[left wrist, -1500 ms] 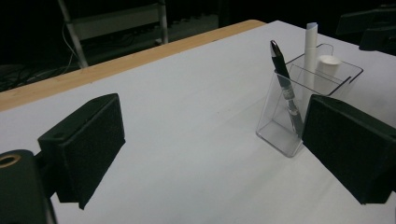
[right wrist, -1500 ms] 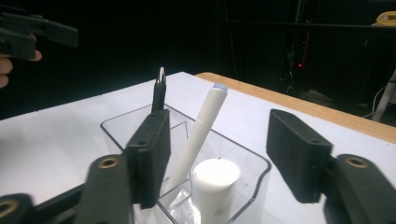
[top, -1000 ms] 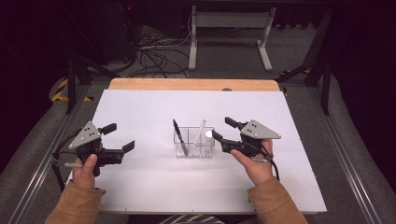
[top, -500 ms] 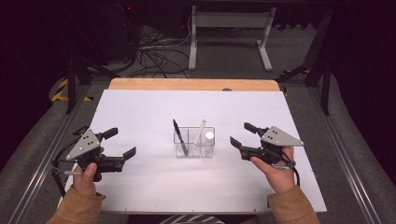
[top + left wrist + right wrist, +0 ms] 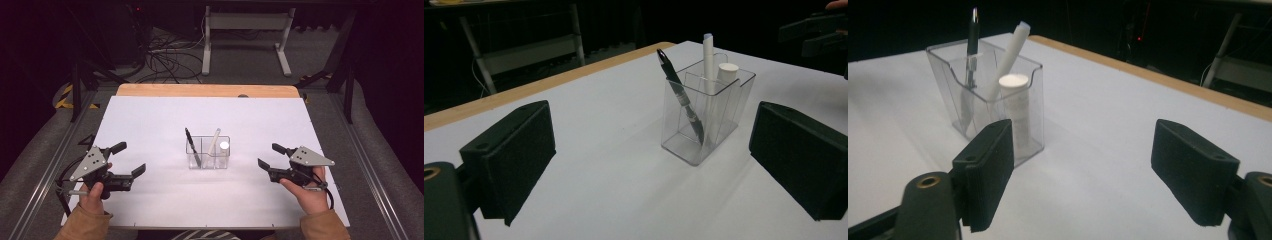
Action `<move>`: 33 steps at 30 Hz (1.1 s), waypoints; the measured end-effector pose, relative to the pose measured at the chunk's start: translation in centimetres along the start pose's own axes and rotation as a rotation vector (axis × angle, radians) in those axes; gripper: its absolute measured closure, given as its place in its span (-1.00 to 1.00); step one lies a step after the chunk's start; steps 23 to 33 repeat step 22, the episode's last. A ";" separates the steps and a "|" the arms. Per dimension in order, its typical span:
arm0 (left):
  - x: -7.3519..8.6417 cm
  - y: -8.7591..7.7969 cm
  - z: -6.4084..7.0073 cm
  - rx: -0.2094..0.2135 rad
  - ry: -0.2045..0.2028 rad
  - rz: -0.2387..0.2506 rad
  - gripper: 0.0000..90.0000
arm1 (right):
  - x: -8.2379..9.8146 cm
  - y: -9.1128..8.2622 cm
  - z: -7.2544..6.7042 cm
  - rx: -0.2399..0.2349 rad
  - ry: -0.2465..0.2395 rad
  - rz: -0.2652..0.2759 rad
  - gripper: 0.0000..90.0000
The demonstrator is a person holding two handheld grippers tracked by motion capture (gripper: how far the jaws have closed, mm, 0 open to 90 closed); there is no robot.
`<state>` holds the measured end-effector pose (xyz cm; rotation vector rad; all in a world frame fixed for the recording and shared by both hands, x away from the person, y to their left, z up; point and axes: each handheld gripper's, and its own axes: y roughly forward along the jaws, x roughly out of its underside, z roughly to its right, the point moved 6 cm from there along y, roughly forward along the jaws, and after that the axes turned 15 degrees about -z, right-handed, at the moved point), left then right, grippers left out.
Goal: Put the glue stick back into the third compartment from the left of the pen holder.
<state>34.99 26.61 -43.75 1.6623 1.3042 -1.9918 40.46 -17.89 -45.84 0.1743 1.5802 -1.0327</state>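
A clear plastic holder (image 5: 208, 153) (image 5: 704, 115) (image 5: 993, 100) stands at the middle of the white table. Inside it lean a black pen (image 5: 192, 146) (image 5: 678, 92) (image 5: 971, 45), a white pen (image 5: 213, 141) (image 5: 708, 65) (image 5: 1010, 47) and a short white capped stick (image 5: 224, 148) (image 5: 727, 72) (image 5: 1016, 107). My left gripper (image 5: 131, 159) (image 5: 654, 165) is open near the table's front left, well away from the holder, with nothing between its fingers. To the holder's right my right gripper (image 5: 271, 157) (image 5: 1088, 170) is open and empty too.
The white table top (image 5: 150, 120) has a wooden strip (image 5: 207, 90) along its far edge. Beyond it are cables (image 5: 160, 55) and a metal stand (image 5: 245, 30) on the floor. Metal rails (image 5: 45, 165) run along both sides of the table.
Both grippers have drawn back toward the front of the table and outward. The right one has moved off to the right of the holder. Both stay open.
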 end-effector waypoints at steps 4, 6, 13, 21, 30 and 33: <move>0.5 -0.1 0.0 -0.012 0.005 0.004 -0.88 | 1.0 0.2 0.0 0.003 -0.008 -0.024 -0.42; 0.8 0.0 0.1 -0.022 0.014 0.003 -0.89 | 1.6 0.4 0.1 0.004 -0.003 -0.031 -0.41; 2.0 0.4 0.0 -0.006 -0.006 -0.014 -0.90 | 4.0 0.9 0.0 -0.006 0.050 -0.048 -0.38; 2.9 1.0 -0.1 0.008 -0.027 -0.031 -0.90 | 4.2 1.1 -0.1 -0.013 0.068 -0.060 -0.39; 3.0 1.0 -0.1 0.003 -0.023 -0.032 -0.90 | 4.2 1.1 -0.1 -0.010 0.072 -0.058 -0.39; 3.0 1.0 -0.1 0.003 -0.023 -0.032 -0.90 | 4.2 1.1 -0.1 -0.010 0.072 -0.058 -0.39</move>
